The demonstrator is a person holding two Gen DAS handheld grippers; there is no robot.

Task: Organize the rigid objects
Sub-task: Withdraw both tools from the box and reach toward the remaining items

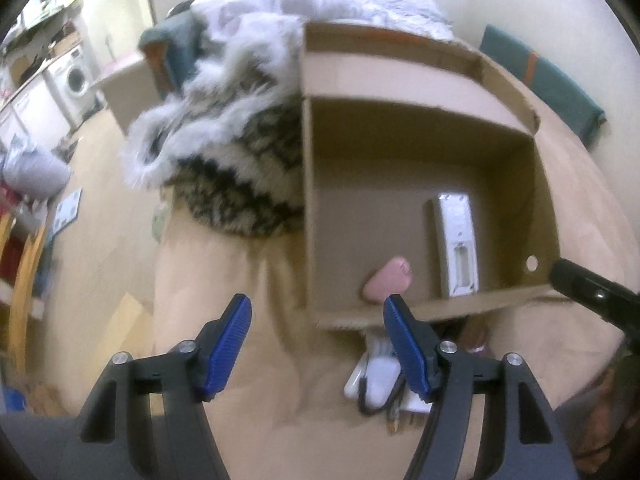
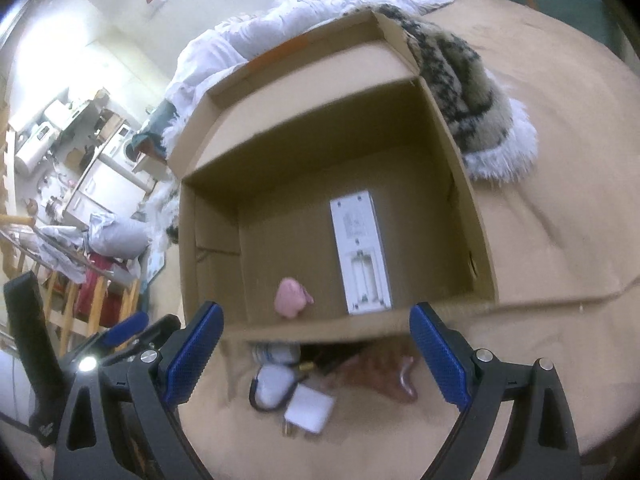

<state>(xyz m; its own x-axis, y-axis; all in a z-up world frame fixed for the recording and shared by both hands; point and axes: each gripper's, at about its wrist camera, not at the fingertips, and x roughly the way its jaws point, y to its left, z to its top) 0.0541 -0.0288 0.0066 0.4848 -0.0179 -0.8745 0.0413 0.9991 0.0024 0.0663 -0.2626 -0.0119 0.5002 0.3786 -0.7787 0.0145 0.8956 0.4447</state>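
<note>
An open cardboard box (image 1: 540, 184) (image 2: 476, 216) stands on a tan bedcover. Inside lie a white remote (image 1: 456, 240) (image 2: 362, 252), battery bay up, and a small pink object (image 1: 386, 280) (image 2: 292, 296). In front of the box lie a white charger with a black cable (image 1: 374, 384) (image 2: 276, 384), a white square adapter (image 2: 310, 408) and a brown glossy object (image 2: 396, 376). My left gripper (image 1: 318, 344) is open and empty, before the box's near wall. My right gripper (image 2: 316, 356) is open and empty above the loose items.
A furry patterned blanket (image 1: 240, 160) (image 2: 472, 92) and white bedding (image 1: 320, 4) (image 2: 280, 28) lie behind and beside the box. The bed edge drops to a wooden floor (image 1: 96, 240) at left. A washing machine (image 1: 76, 76) and clutter stand far left.
</note>
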